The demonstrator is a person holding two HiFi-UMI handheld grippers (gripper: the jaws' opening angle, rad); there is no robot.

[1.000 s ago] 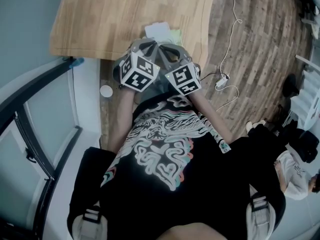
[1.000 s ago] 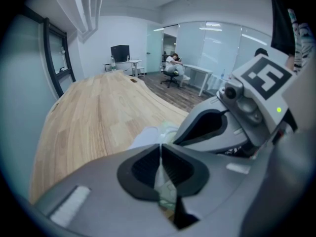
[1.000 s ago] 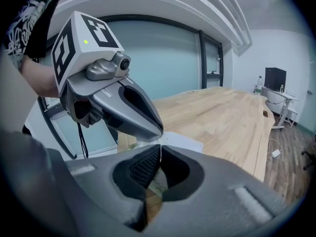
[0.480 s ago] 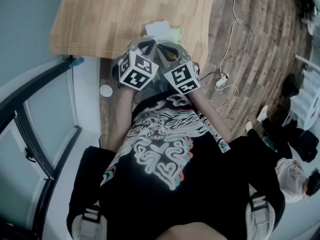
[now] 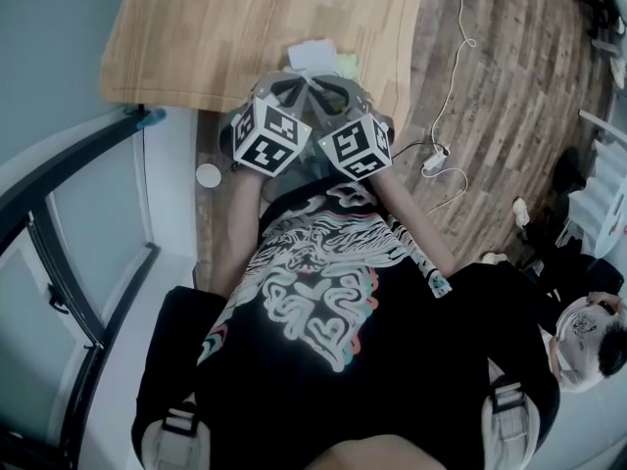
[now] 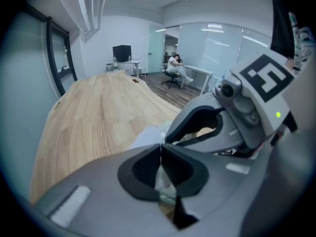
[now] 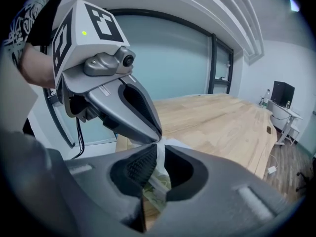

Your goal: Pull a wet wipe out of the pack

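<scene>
— Where do we find the wet wipe (image 7: pixel 159 154)?
— We see it white and creased, standing up out of the pack (image 7: pixel 157 191).
— And the pack?
— Pale green, lying near the wooden table's (image 5: pixel 216 27) edge.

Table (image 5: pixel 245 27): pale wood grain. Floor (image 5: pixel 509 86): brown planks. Left gripper (image 6: pixel 160 149), right gripper (image 7: pixel 159 154): grey, black ribbed pads (image 6: pixel 145 168). Cubes (image 5: pixel 271 137): white, black squares. Wipe (image 6: pixel 145 135): white. Pack (image 5: pixel 345 65): pale green. Shirt (image 5: pixel 313 282): black, white swirl print.
</scene>
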